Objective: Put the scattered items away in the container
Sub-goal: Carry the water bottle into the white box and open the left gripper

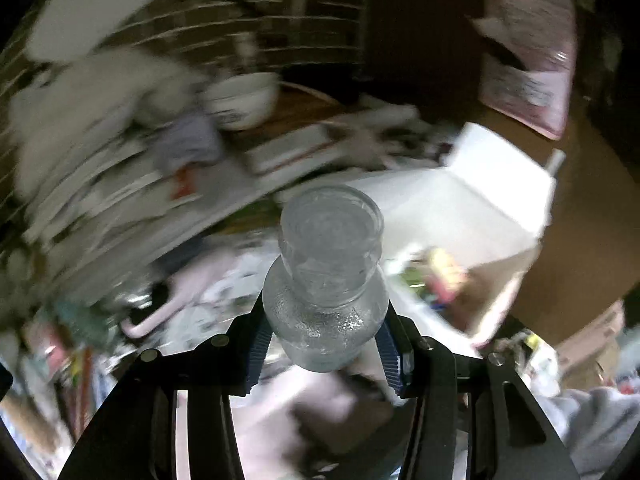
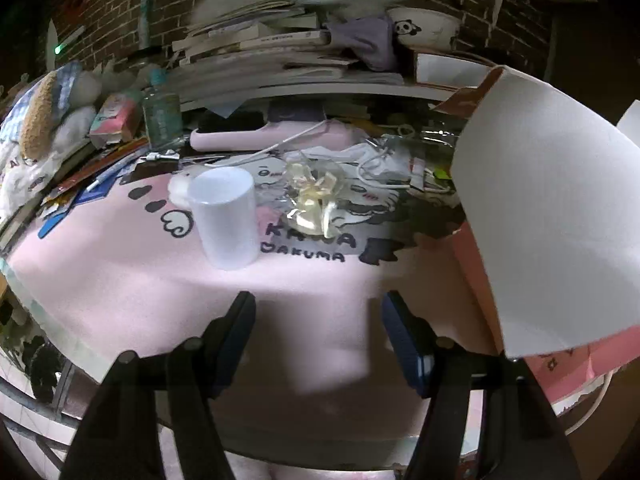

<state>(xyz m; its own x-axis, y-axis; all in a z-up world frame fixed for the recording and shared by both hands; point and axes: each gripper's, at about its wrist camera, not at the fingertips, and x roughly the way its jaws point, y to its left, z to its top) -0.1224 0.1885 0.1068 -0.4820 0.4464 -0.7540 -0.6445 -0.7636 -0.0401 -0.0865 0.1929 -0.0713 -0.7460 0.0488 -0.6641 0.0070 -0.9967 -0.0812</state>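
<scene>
Left wrist view shows the left gripper [image 1: 325,344] closed on a clear textured glass jar [image 1: 326,280] with a narrower neck and a wide round mouth. The blue ribbed pads [image 1: 259,350] press on the two sides of its bulging body, and the mouth of the jar points away from the camera. The jar is held in the air. Everything behind it is blurred. Beyond the jar, to the right of it, stands a cardboard box with white flaps [image 1: 480,208], which is open at the top. Some colourful small things lie inside the box, but I cannot tell what they are.

Right wrist view shows the right gripper [image 2: 318,336] with its jaws apart and nothing between them. It hangs over a pink mat with cartoon drawings and black letters [image 2: 160,280] that covers the counter [image 2: 60,332]. On this mat, beyond the gripper and a little to the left, a translucent white plastic cup [image 2: 224,216] stands upright. Just to the right of the cup lies a crumpled clear plastic wrapper with yellowish parts [image 2: 316,200]. White cables [image 2: 380,168] lie beyond the wrapper. At the far edge of the mat there is a pale pink long device [image 2: 256,136], and behind it a stack of books and papers [image 2: 272,56]. A white bowl with a panda face [image 2: 424,28] is at the right end of the stack. One white box flap [image 2: 560,208] fills the right side of this view, near the gripper.
</scene>
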